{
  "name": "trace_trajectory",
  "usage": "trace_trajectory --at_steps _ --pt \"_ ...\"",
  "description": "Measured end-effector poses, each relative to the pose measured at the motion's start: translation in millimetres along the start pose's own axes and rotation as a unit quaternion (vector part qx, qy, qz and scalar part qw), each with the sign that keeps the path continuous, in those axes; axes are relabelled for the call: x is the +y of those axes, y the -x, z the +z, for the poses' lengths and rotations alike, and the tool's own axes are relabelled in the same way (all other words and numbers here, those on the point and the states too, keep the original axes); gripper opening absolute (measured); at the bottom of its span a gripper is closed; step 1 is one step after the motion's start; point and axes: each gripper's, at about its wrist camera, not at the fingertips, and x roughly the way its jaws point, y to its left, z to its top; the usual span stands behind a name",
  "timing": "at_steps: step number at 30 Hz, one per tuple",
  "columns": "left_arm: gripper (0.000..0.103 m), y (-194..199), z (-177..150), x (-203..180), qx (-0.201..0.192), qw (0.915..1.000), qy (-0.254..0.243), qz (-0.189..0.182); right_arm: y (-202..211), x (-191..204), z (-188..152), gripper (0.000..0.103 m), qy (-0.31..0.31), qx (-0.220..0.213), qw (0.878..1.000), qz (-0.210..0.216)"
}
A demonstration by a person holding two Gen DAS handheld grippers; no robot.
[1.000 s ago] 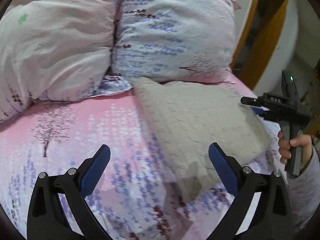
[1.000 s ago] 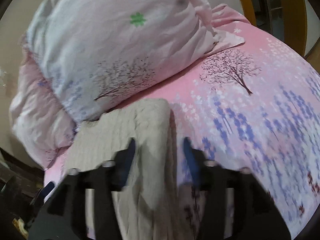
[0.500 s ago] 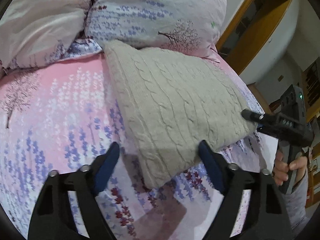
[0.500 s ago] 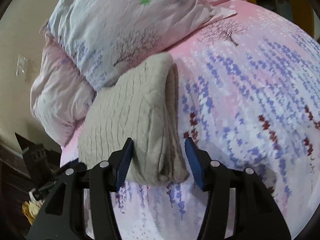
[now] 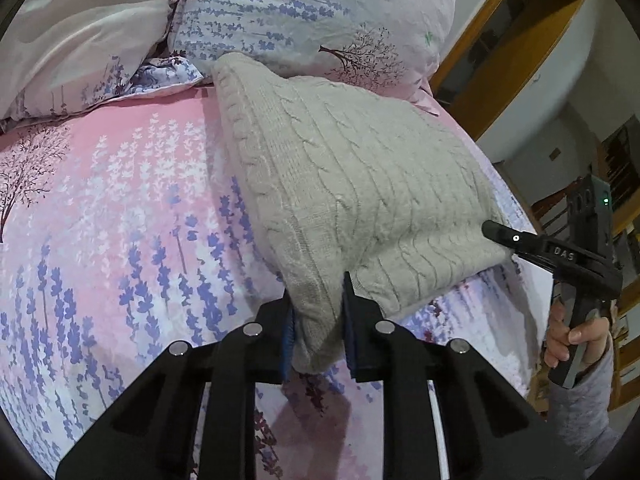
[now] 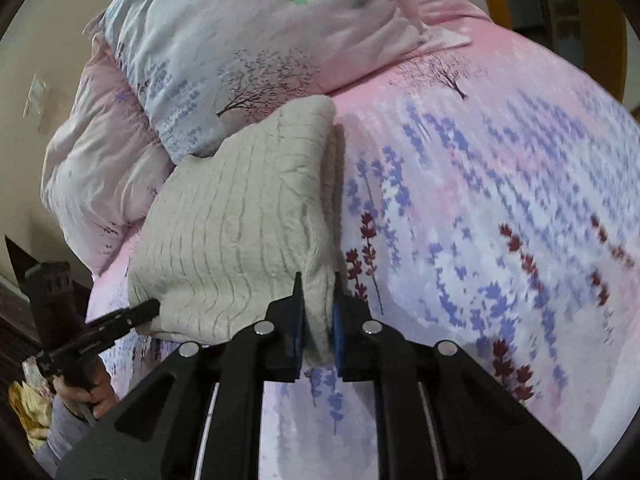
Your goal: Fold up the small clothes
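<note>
A folded grey cable-knit sweater lies on the pink flowered bedsheet, its far end against the pillows. My left gripper is shut on the sweater's near corner. My right gripper is shut on the other near corner of the sweater. The right gripper also shows in the left wrist view, at the sweater's right edge. The left gripper shows in the right wrist view, at the sweater's left edge.
Two flowered pillows lie behind the sweater at the head of the bed. A wooden door frame stands past the bed's right side. The pink sheet stretches to the right of the sweater in the right wrist view.
Both grippers moved in on the sweater's near corners and shut on them. They were open before.
</note>
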Motion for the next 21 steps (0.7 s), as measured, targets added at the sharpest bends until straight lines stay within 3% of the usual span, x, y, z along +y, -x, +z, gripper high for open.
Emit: trace_trajectory --at_steps 3,5,6,8,9,10,12,15,19,21 --pt "0.023 1 -1 -11 -0.012 0.999 -0.034 0.026 -2 5 1 0.018 0.016 0.003 1.0 -0.018" --pt "0.026 10 -1 -12 -0.022 0.9991 -0.032 0.017 1 8 3 0.037 0.021 0.002 0.999 -0.027" --pt "0.032 18 1 -8 -0.031 0.9994 -0.017 0.001 5 7 6 0.048 0.011 0.001 1.0 -0.016" --pt "0.063 33 7 5 -0.053 0.9979 0.022 -0.031 12 0 14 0.061 -0.012 -0.008 1.0 0.018" --pt "0.087 41 12 15 -0.074 0.995 0.051 -0.044 15 -4 22 0.069 -0.029 -0.014 0.999 0.039" --pt "0.091 46 16 22 -0.087 0.9926 0.072 -0.047 14 -6 29 0.073 -0.038 -0.014 0.998 0.048" --pt "0.091 46 30 35 -0.09 0.9885 0.107 -0.058 8 -8 42 0.075 -0.051 -0.009 0.997 0.056" --pt "0.091 27 51 46 -0.059 0.9856 0.148 -0.058 -19 -10 63 0.075 -0.073 0.027 0.995 0.062" --pt "0.091 -5 68 45 -0.016 0.984 0.167 -0.059 -52 -10 74 0.075 -0.085 0.066 0.992 0.062" --pt "0.091 -15 73 40 -0.009 0.9869 0.157 -0.036 -59 -10 74 0.076 -0.085 0.072 0.992 0.056"
